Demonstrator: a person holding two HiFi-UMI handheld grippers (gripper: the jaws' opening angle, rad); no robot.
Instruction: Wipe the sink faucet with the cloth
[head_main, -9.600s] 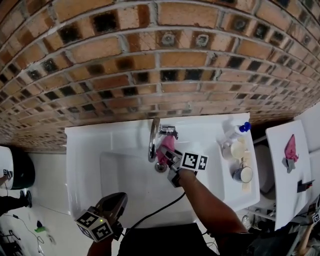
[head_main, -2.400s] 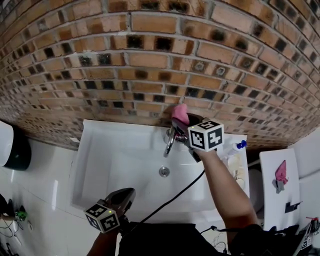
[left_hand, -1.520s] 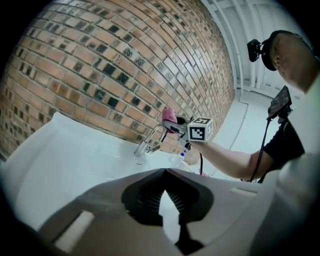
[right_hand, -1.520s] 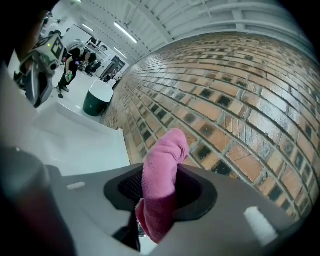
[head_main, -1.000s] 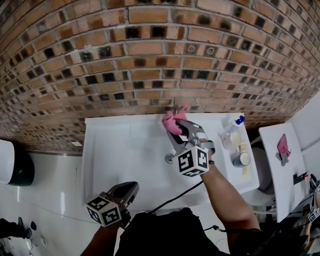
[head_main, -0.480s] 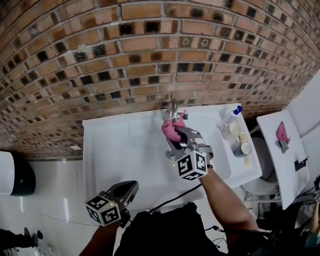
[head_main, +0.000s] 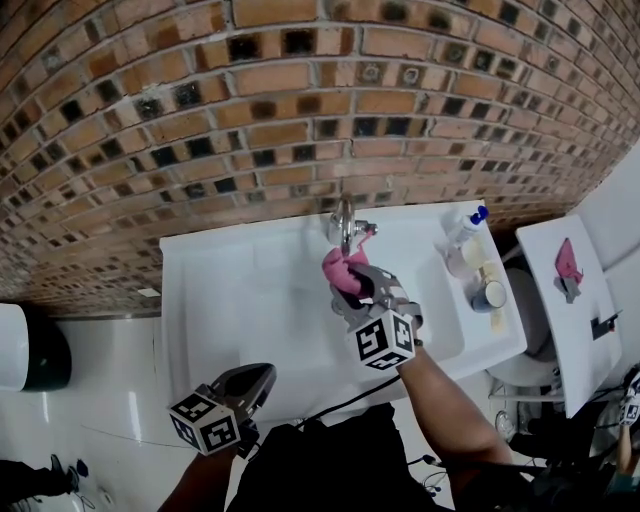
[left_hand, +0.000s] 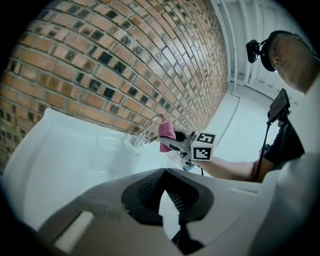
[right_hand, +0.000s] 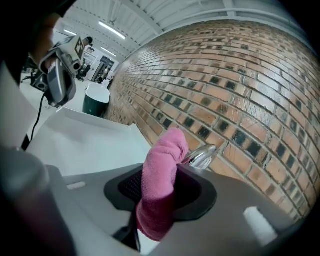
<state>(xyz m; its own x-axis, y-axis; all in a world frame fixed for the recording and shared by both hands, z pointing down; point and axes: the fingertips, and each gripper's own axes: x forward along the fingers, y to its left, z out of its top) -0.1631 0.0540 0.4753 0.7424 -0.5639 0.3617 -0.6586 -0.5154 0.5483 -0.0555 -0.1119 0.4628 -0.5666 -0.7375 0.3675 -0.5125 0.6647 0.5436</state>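
A chrome faucet (head_main: 345, 225) rises at the back of the white sink (head_main: 200, 262), under the brick wall. My right gripper (head_main: 350, 283) is shut on a pink cloth (head_main: 339, 268), which it holds at the near end of the spout. In the right gripper view the cloth (right_hand: 162, 185) stands up between the jaws, with the faucet (right_hand: 202, 156) just behind it. My left gripper (head_main: 260, 380) hangs shut and holds nothing at the sink's front left edge. From it I see the faucet (left_hand: 145, 131), the cloth (left_hand: 166, 135) and the right gripper (left_hand: 181, 145) across the basin.
A spray bottle (head_main: 466, 234), a cup (head_main: 490, 297) and small items stand on the sink's right ledge. A white table (head_main: 585, 330) at the right carries another pink cloth (head_main: 567, 265). A dark bin (head_main: 40, 345) stands at the left. The brick wall (head_main: 300, 110) closes the back.
My right gripper has drawn the cloth from the faucet's base by the wall out along the spout toward me. The left gripper has stayed where it was.
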